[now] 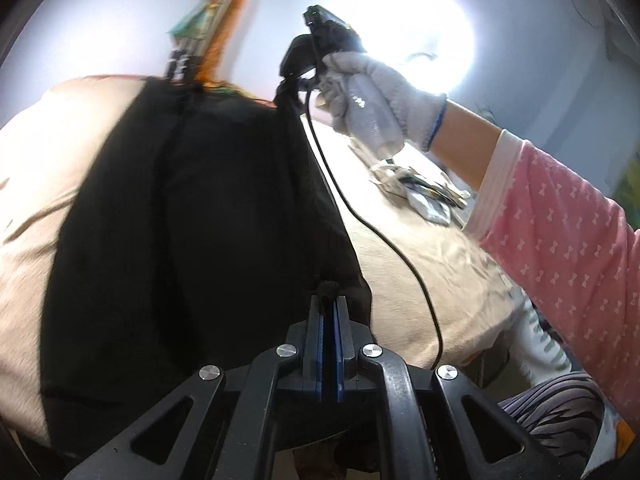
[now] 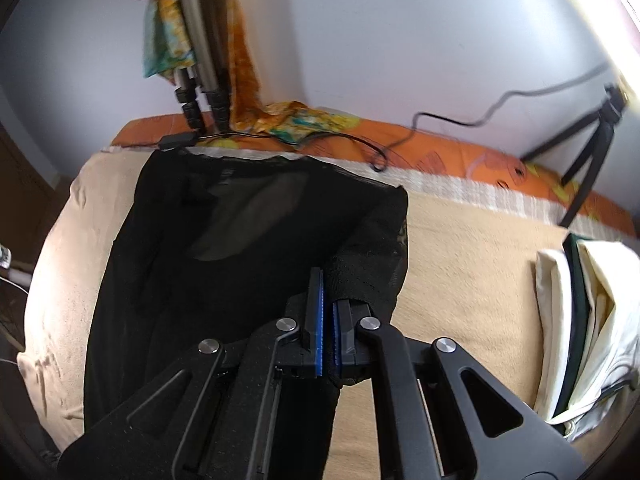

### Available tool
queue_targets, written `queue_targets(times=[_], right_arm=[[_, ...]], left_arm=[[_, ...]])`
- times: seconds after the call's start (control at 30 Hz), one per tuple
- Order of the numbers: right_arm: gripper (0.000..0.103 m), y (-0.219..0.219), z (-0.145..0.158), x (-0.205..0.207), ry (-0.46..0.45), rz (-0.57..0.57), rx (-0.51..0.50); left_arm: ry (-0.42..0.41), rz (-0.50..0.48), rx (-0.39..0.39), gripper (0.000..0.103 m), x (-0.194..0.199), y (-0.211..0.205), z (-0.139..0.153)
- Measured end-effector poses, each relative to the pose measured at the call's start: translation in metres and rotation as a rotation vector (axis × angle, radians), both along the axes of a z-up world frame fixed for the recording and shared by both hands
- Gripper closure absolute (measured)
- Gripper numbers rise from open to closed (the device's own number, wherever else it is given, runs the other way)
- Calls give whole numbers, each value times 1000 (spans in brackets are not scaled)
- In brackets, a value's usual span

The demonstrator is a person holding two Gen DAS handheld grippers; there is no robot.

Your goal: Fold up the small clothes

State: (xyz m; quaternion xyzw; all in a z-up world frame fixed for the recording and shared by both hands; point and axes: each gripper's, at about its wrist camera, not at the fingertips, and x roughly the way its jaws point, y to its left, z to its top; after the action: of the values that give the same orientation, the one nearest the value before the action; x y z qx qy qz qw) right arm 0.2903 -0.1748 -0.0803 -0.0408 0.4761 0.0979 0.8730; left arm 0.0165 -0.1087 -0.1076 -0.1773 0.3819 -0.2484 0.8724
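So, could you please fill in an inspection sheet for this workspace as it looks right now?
Surface: beige blanket-covered bed, orange patterned sheet along the wall edge.
Job's things: black thin-fabric garment spread on the bed; one edge lifted.
Clutter: cream folded cloth pile at the right; crumpled wrappers on the bed.
Grippers: left gripper jaws shut on the garment's edge; right gripper jaws shut on a fold of it, held by a white-gloved hand.
Cables: black cable trailing from the right gripper; another black cable over the sheet.
Surroundings: pale wall, black tripod, colourful hanging cloth.
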Motion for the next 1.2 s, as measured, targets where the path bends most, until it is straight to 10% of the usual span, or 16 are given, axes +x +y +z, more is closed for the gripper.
queue_targets(times=[0.53,0.63,0.7,0.93,1.2], right_arm=[[98,107,-42,18,72,144,-54],[68,107,-39,12,94,172,6],[48,98,-26,1,66,186,57],[47,21,25,-28,-10,88,192],[49,-34,10,-22,56,-61,303]], left_arm=[[28,102,33,102,-24,43,-20],[30,90,41,102,-26,41,-20],[21,77,54,101,-28,40,-17],[16,44,89,91,-40,43,-3],[-55,71,162,74,-46,75,33]])
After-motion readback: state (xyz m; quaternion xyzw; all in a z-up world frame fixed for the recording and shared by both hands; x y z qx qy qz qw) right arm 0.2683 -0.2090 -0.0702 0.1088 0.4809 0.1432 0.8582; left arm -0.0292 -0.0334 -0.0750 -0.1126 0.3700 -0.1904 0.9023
